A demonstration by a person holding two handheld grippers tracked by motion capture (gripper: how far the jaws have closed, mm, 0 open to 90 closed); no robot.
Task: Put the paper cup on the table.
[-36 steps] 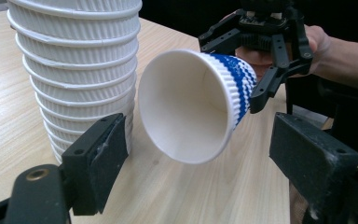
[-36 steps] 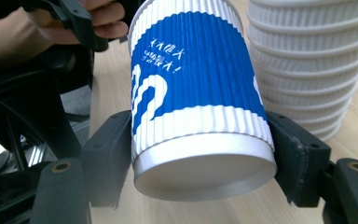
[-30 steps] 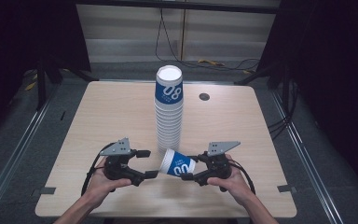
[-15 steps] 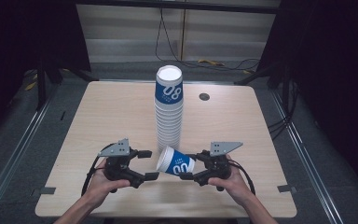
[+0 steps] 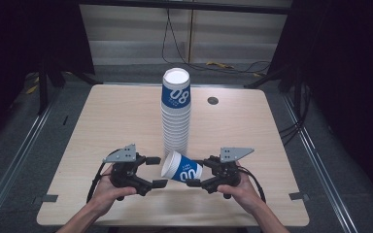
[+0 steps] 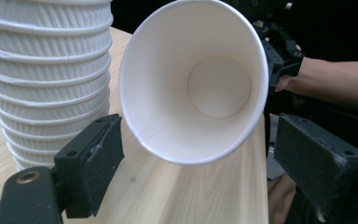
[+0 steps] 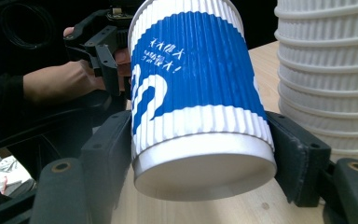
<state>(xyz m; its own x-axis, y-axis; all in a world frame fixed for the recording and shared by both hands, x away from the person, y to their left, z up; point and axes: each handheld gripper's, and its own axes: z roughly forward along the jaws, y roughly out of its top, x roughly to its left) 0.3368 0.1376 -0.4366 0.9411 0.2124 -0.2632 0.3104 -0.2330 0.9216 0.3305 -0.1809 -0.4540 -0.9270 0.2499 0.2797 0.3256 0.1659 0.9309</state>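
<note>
A single blue-and-white paper cup (image 5: pixel 182 167) lies on its side near the front edge of the desk (image 5: pixel 107 121), just in front of the foot of a tall stack of cups (image 5: pixel 176 114). Its open mouth faces our left claw, its base our right.

Our right claw (image 5: pixel 194 175) has the cup — in the right gripper view both black jaws press against the ribbed wall near the base, one on each side, and the cup (image 7: pixel 198 98) points away from us toward the other hand.

Our left claw (image 5: pixel 154 171) is spread wide, holding nothing. In the left gripper view we look straight into the cup's white inside (image 6: pixel 193 79); the rim sits between the two jaws, and neither pad touches it.

The stack (image 6: pixel 44 79) stands upright just beside the cup — its top cup carries the same blue band. Behind it on the desk is a small round grommet (image 5: pixel 212 100).
</note>
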